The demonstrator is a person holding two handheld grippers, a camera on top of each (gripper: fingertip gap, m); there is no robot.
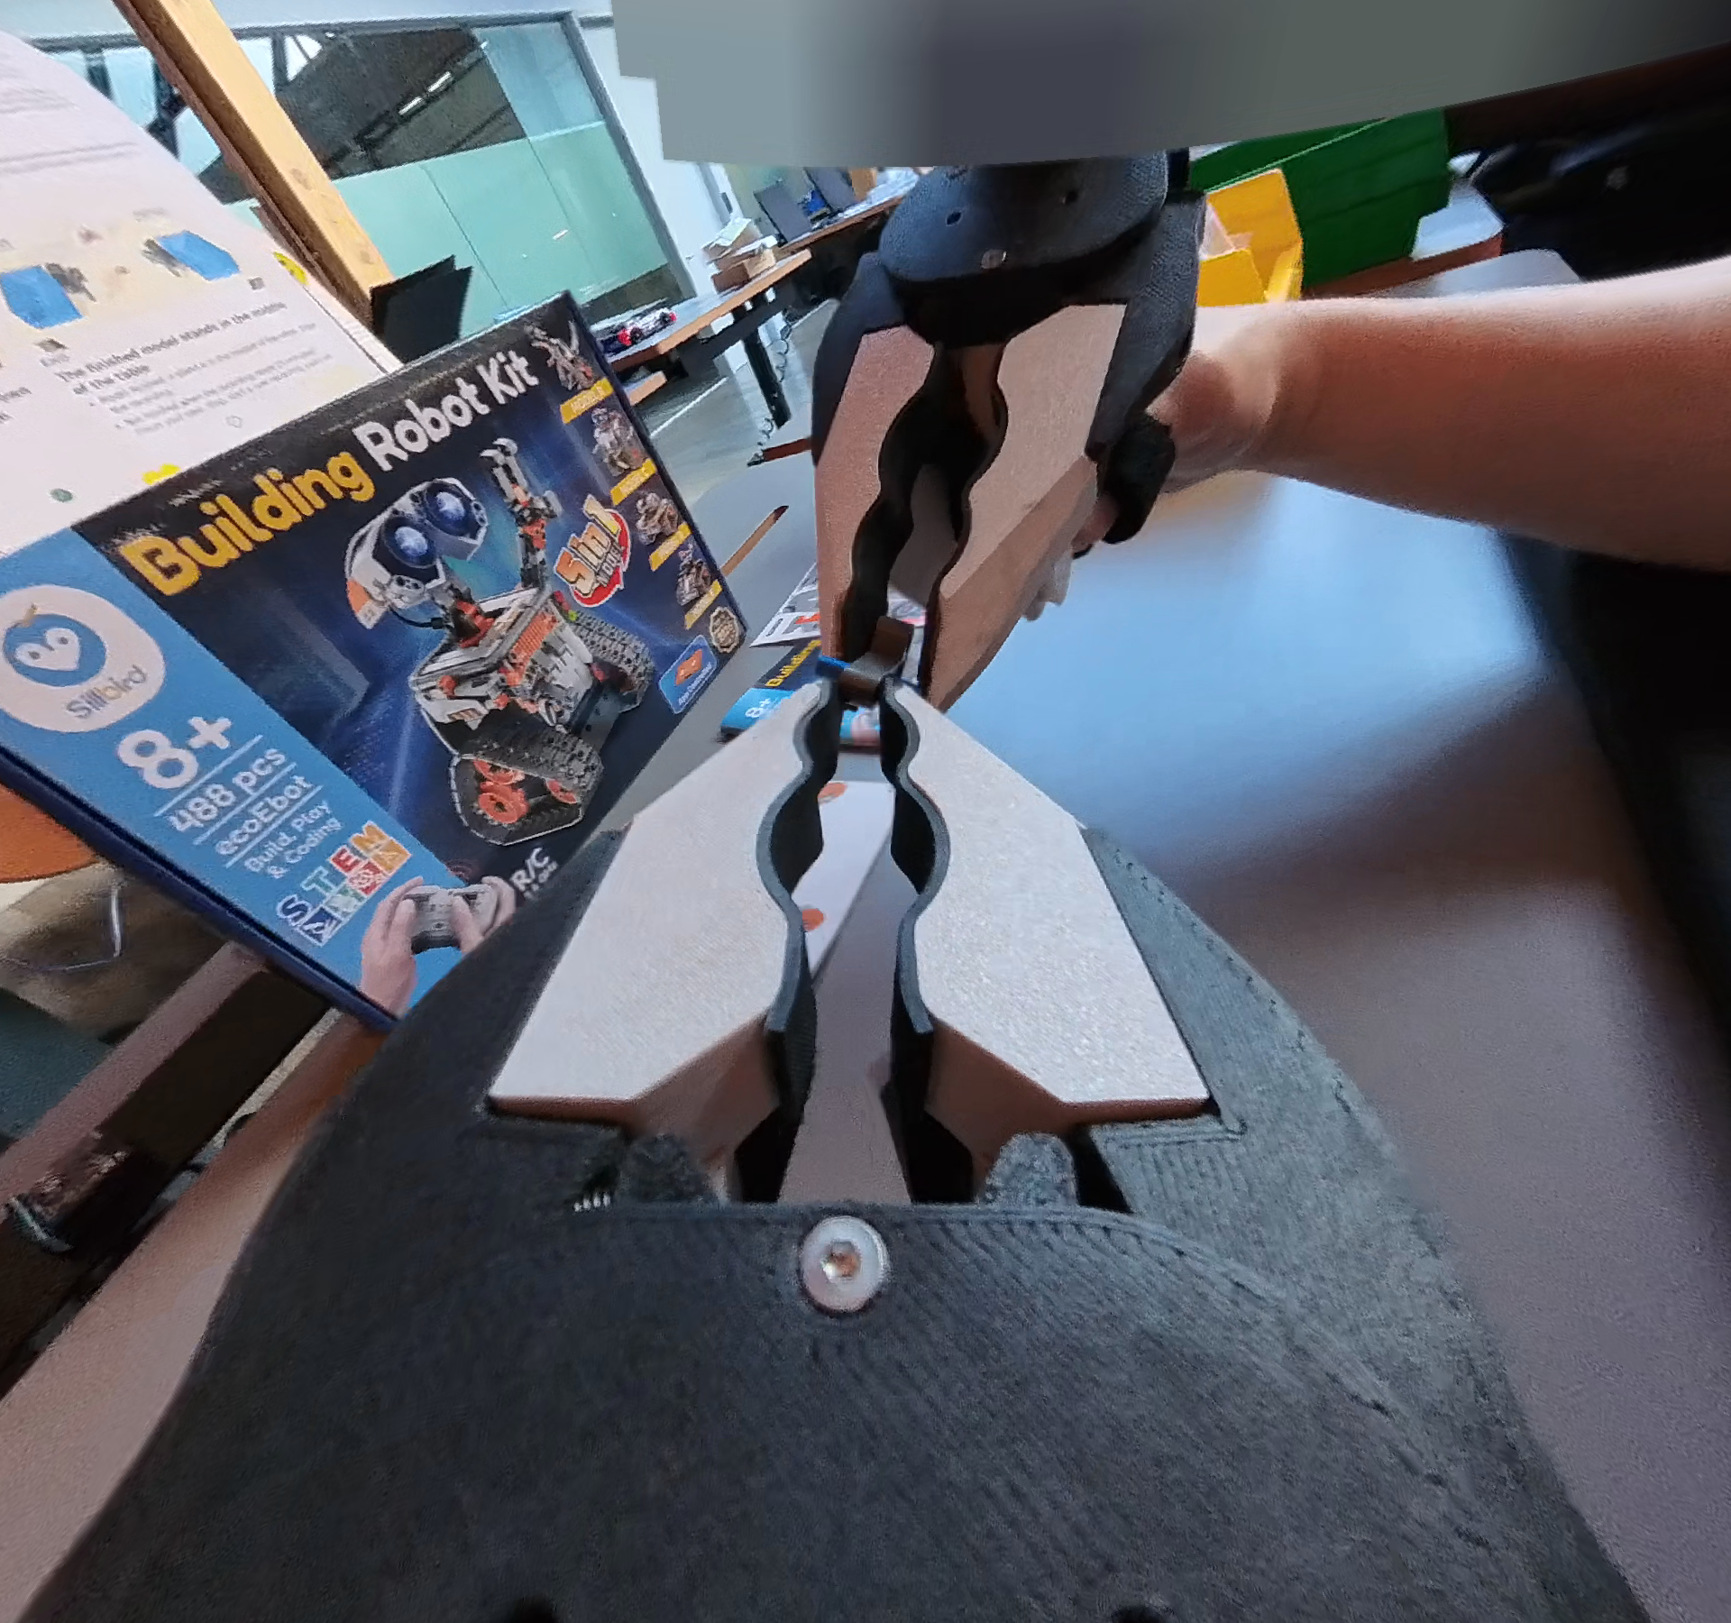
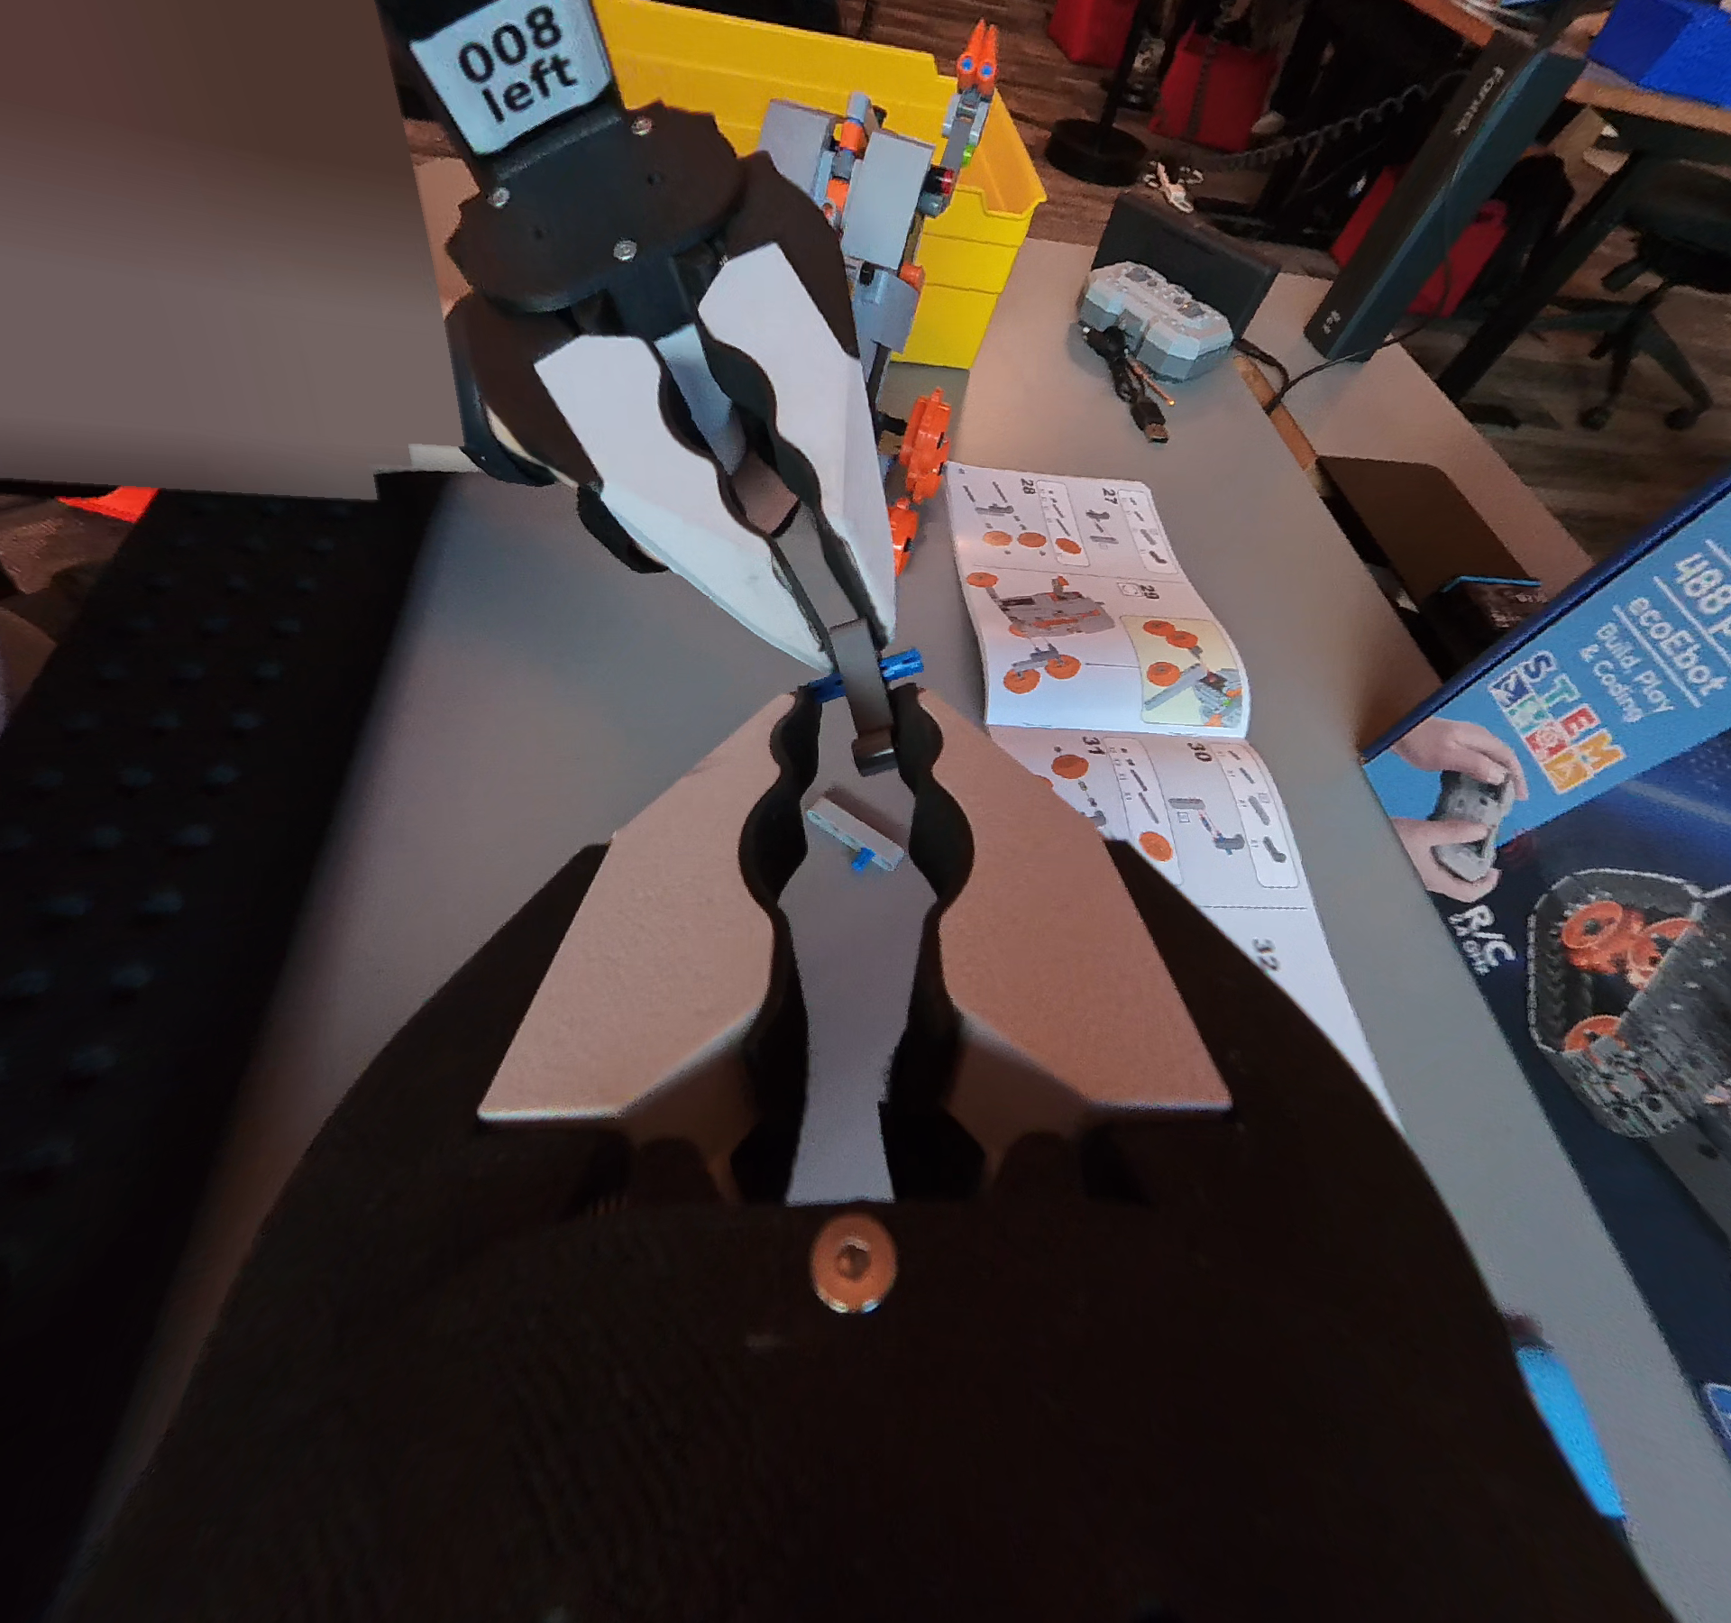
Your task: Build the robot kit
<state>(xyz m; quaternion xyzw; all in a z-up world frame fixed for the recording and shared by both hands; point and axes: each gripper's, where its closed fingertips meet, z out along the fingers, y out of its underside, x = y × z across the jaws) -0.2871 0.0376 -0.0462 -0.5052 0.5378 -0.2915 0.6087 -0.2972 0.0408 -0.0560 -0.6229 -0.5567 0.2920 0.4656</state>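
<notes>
My left gripper [image 1: 857, 699] is shut on a dark grey beam [image 2: 866, 716] and holds it above the grey table [image 2: 562, 641]. A blue pin [image 2: 901, 662] goes through the beam just below the left gripper's tips; it also shows in the left wrist view [image 1: 829, 667]. My right gripper [image 2: 857, 705] meets the left one tip to tip. Its fingertips sit at the two ends of the pin, with the beam's lower end between them. In the left wrist view the right gripper [image 1: 880, 669] comes down from above, held by a hand [image 1: 1218, 416].
A loose light grey beam [image 2: 857, 831] lies on the table under the grippers. An open instruction booklet [image 2: 1105, 622], orange gears [image 2: 923, 454], a half-built model [image 2: 871, 173] by a yellow bin [image 2: 974, 173], a grey battery block [image 2: 1152, 323] and the kit box [image 1: 375, 641] stand around. Less than 4 cm separates the two grippers' tips. Both grippers' tips are roughly 25 cm from the half-built model [image 2: 871, 173].
</notes>
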